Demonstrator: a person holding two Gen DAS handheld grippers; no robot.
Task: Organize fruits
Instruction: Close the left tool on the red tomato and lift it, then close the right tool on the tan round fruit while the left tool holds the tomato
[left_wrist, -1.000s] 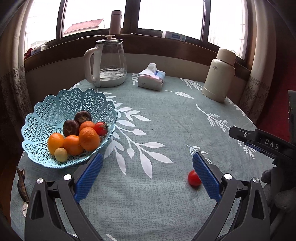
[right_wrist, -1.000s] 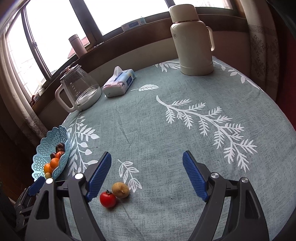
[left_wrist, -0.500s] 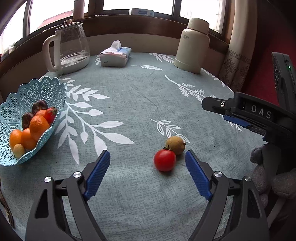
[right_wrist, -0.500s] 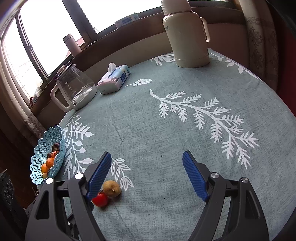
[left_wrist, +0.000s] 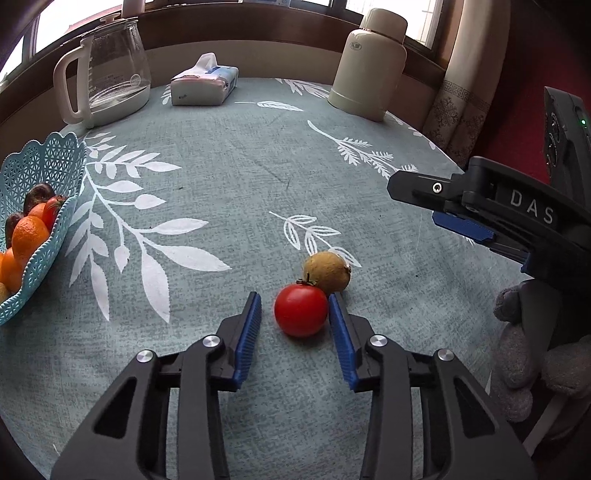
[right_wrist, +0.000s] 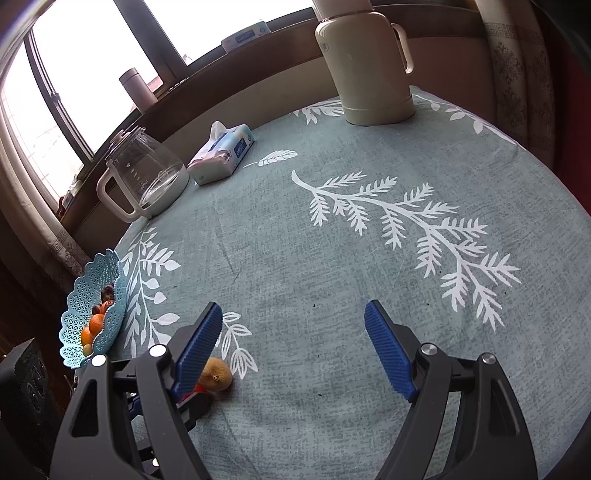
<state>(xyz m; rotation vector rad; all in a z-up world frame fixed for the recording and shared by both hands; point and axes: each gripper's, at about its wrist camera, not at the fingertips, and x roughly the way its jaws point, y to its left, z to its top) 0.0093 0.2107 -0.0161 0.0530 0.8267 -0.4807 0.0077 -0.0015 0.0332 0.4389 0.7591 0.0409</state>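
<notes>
A teal leaf-print cloth is covering the round surface (left_wrist: 236, 177) below a window, with a glass kettle (left_wrist: 107, 74), tissue pack (left_wrist: 203, 83) and cream flask (left_wrist: 369, 62) standing along its far edge. The blue basket (left_wrist: 40, 173) is sitting at the left edge holding oranges (left_wrist: 27, 236). The left gripper (left_wrist: 294, 317) fingers are bracketing the tomato (left_wrist: 301, 310), not yet gripping it, a kiwi (left_wrist: 327, 271) touching it behind; the right gripper (right_wrist: 293, 347) is hanging wide open.

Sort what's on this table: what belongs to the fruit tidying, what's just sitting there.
Job: tomato, kiwi, basket of fruit, left gripper around the tomato.
Bystanders: kettle, tissue pack, flask.
</notes>
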